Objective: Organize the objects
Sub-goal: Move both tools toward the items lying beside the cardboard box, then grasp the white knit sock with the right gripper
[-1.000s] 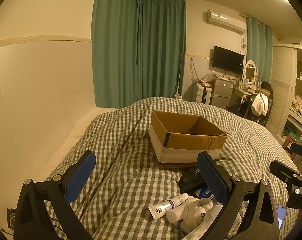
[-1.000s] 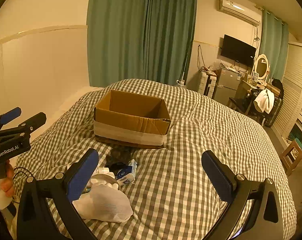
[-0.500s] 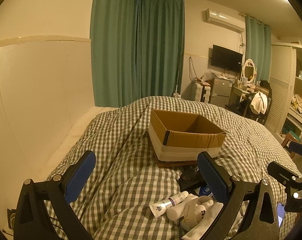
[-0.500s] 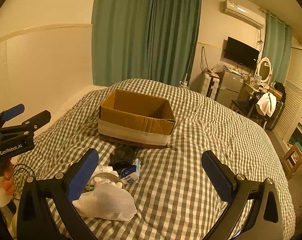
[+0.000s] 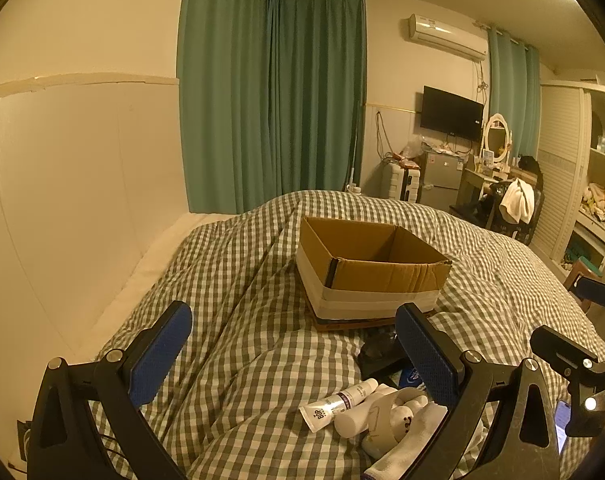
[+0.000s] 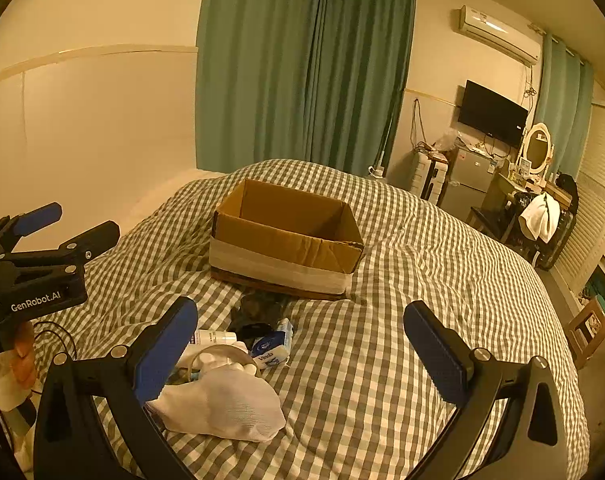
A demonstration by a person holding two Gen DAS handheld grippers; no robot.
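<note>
An open, empty cardboard box (image 5: 372, 270) (image 6: 286, 236) sits on the checked bed cover. In front of it lies a small pile: a white tube (image 5: 336, 400), a white bottle (image 5: 352, 416), a white cloth (image 6: 222, 404), a blue tissue packet (image 6: 272, 344) and a dark object (image 6: 258, 308). My left gripper (image 5: 290, 354) is open and empty, above the cover to the left of the pile. My right gripper (image 6: 298, 348) is open and empty, above the pile's right side. Each gripper shows at the edge of the other's view.
The checked bed cover (image 6: 422, 280) fills the foreground. A white wall panel (image 5: 62, 200) runs along the left. Green curtains (image 5: 270, 100) hang behind. A TV (image 6: 490, 114), small fridge, dresser with mirror and a chair stand at the far right.
Both grippers have drifted slightly; the box and pile sit a little further right in the right wrist view. Both stay open and empty.
</note>
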